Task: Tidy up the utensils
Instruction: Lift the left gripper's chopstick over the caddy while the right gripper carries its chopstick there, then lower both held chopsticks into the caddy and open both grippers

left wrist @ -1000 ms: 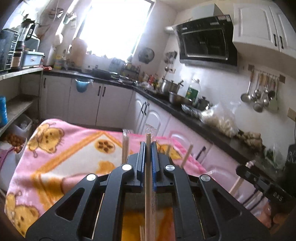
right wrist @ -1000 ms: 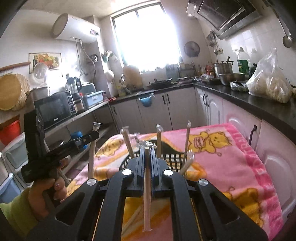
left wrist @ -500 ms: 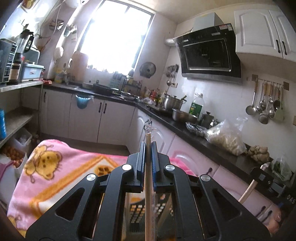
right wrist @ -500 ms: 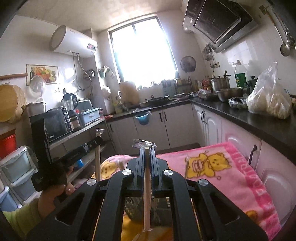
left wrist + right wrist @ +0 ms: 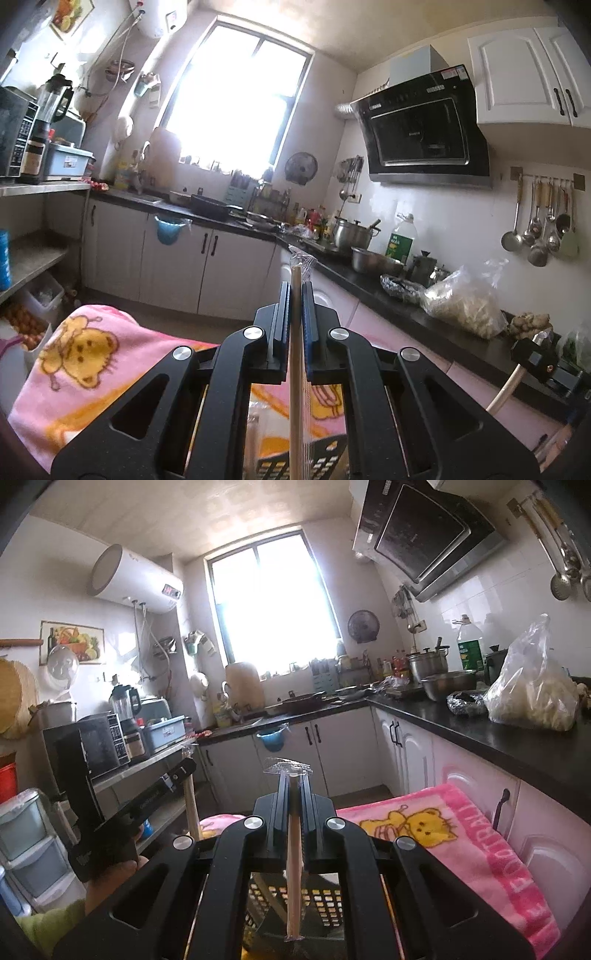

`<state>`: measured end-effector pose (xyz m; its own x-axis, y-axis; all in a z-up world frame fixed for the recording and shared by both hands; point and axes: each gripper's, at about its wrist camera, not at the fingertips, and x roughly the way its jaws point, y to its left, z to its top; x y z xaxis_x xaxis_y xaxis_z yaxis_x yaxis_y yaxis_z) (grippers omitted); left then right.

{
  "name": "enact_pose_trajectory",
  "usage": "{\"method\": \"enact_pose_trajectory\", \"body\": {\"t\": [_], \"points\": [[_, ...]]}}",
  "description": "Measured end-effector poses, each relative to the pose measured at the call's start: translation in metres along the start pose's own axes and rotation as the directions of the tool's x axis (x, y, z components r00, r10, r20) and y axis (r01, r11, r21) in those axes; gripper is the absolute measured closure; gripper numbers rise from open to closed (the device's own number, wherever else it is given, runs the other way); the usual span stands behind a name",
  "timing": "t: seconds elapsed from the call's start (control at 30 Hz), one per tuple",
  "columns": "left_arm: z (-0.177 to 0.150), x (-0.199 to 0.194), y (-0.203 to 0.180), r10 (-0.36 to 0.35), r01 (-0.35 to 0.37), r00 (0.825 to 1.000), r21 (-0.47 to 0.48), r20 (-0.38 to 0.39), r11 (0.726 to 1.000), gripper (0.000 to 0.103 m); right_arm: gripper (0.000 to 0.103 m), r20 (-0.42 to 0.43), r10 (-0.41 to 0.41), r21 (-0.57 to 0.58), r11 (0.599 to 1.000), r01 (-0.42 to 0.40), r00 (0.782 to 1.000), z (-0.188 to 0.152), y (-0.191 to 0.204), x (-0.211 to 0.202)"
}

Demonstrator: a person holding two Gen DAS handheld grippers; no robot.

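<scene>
My left gripper [image 5: 294,291] is shut on a pair of wrapped wooden chopsticks [image 5: 294,398], held upright high above the table. My right gripper [image 5: 294,781] is shut on another wrapped chopstick pair [image 5: 294,867], also lifted. A black perforated basket [image 5: 325,904] lies below the right gripper, and its edge shows in the left wrist view [image 5: 321,458]. The left gripper also shows in the right wrist view [image 5: 184,771] at the left, holding its chopsticks. The right gripper shows in the left wrist view [image 5: 532,354] at the right.
The table is covered by a pink cartoon blanket [image 5: 85,369], which also shows in the right wrist view [image 5: 480,849]. A black countertop [image 5: 498,738] with pots, an oil bottle and a plastic bag runs along the right. A shelf with a microwave [image 5: 96,746] stands to the left.
Both grippers have risen and tilted upward with their chopsticks. The basket and the other upright chopsticks have dropped toward the bottom edge or out of view.
</scene>
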<state>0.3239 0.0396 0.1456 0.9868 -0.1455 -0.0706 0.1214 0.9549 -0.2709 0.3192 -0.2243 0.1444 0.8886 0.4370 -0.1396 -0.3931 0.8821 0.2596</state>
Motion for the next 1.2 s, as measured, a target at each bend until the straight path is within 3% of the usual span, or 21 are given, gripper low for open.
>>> {"method": "enact_pose_trajectory", "body": {"t": [0.23, 0.63, 0.97, 1.2], "points": [[-0.015, 0.009, -0.012, 0.007, -0.010, 0.999, 0.062, 0.042, 0.998, 0.102, 0.098, 0.054, -0.092, -0.042, 0.995, 0.094, 0.994, -0.009, -0.003, 0.004], [-0.049, 0.022, -0.007, 0.023, -0.025, 0.999, 0.113, 0.024, 0.993, 0.102, 0.098, -0.012, -0.106, 0.023, 0.994, 0.106, 0.994, -0.040, -0.023, 0.029], [-0.058, 0.011, 0.001, 0.015, -0.015, 1.000, 0.112, 0.000, 0.994, 0.101, 0.097, -0.047, -0.077, 0.133, 0.988, 0.083, 0.996, -0.064, -0.038, 0.032], [-0.056, 0.003, 0.008, 0.004, 0.001, 0.998, 0.083, -0.055, 0.997, 0.088, 0.096, -0.111, -0.065, 0.141, 0.987, 0.081, 0.992, -0.074, -0.035, 0.038]]}}
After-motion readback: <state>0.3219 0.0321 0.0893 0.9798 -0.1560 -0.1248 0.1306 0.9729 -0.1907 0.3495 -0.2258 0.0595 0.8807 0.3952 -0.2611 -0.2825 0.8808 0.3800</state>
